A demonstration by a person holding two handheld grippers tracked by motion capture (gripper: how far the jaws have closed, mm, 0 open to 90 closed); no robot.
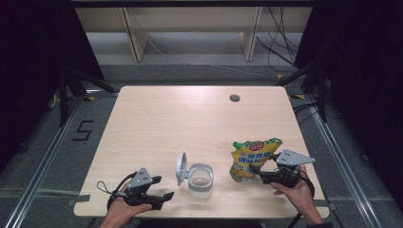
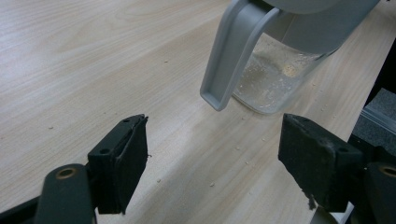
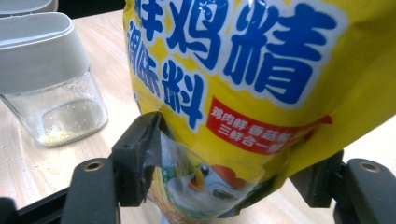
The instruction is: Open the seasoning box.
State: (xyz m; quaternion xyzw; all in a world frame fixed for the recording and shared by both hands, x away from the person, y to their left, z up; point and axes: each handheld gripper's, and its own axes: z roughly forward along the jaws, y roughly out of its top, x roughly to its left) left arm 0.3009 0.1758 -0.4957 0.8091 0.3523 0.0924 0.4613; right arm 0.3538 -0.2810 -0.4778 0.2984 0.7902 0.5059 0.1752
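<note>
Clamped in my right gripper (image 3: 210, 186), the yellow seasoning pouch (image 1: 252, 159) stands beside the clear jar (image 1: 200, 180); my left gripper (image 2: 215, 163) gapes empty.

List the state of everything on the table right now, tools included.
Clear container: upright, almost empty, a few granules at the bottom.
Container lid: flipped open.
Yellow pouch: upright, green cap on, gripped low down.
Left tool: open, empty.
Right tool: shut on the pouch.
</note>
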